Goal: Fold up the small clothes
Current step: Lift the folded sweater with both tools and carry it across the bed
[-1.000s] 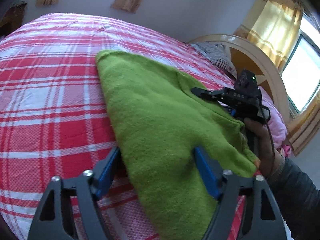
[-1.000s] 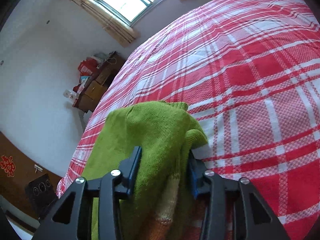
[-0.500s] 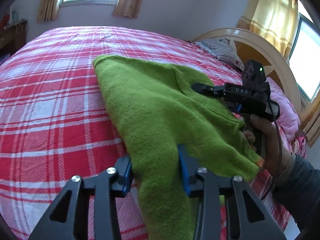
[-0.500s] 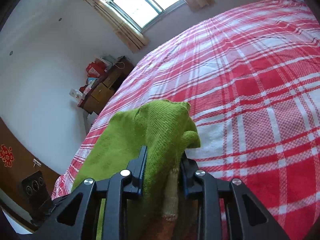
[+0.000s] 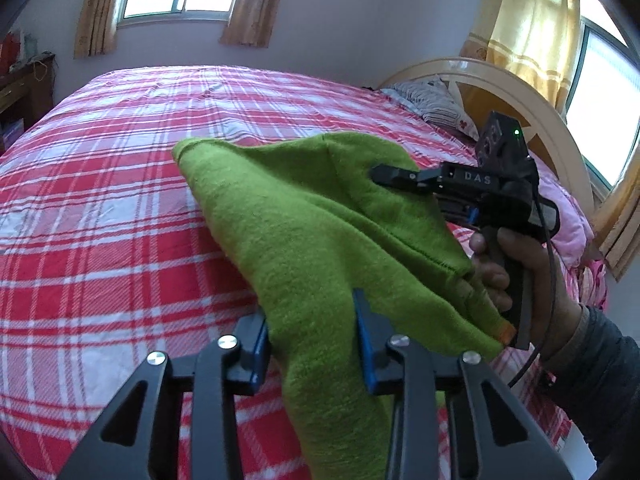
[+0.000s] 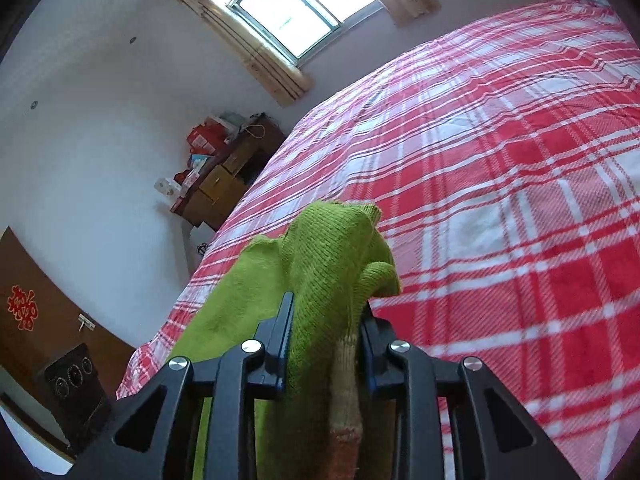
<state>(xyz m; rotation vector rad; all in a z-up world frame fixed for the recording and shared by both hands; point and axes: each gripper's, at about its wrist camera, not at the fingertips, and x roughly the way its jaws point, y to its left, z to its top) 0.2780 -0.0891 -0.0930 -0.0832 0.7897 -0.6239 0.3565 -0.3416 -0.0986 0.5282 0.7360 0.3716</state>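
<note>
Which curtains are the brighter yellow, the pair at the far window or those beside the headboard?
The curtain beside the headboard: sunlit bright yellow, while the far window's pair is duller tan.

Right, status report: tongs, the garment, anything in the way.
Left tongs closing on green sweater, cloth between pads. Right tongs shut on sweater. Sweater lifted over the plaid bed. Nothing in the way.

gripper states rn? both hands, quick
Left gripper: jaws closing, pads pressing on the green sweater.
Right gripper: shut on the same sweater's edge.
</note>
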